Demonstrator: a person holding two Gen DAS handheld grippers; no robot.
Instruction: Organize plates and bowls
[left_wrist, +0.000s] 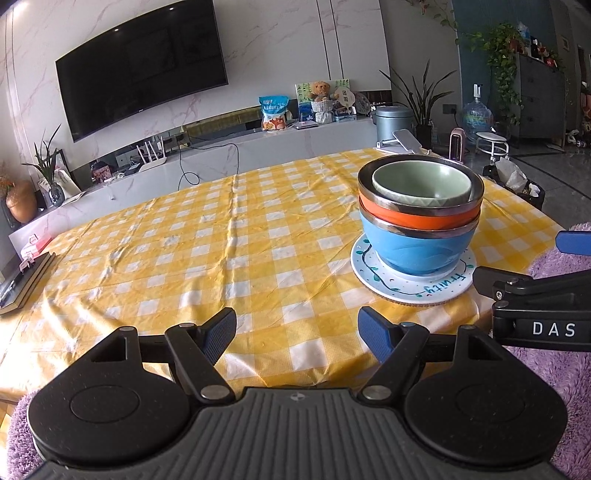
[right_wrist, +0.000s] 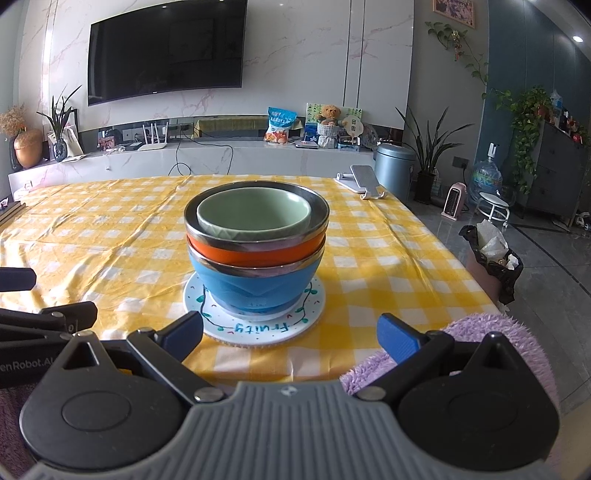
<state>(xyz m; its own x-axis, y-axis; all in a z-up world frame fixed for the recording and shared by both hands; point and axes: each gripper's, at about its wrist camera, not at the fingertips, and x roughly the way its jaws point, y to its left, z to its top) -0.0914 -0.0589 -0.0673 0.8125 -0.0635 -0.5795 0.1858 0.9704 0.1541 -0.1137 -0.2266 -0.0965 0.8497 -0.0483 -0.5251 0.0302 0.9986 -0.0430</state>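
I see the stacked bowls (right_wrist: 256, 254) — green in orange in blue — standing on the plate (right_wrist: 255, 325) just ahead of my right gripper (right_wrist: 301, 338), ahead and right of my left gripper (left_wrist: 297, 334). Both jaws spread wide — holding nothing, touching nothing.

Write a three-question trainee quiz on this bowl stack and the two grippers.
1. True or false: the green bowl sits topmost in the stack.
2. Which bowl touches the plate? A orange bowl B blue bowl C green
3. Fill in: both the left gripper and the right gripper hold ____.

Key: 1 true; 2 B; 3 nothing.
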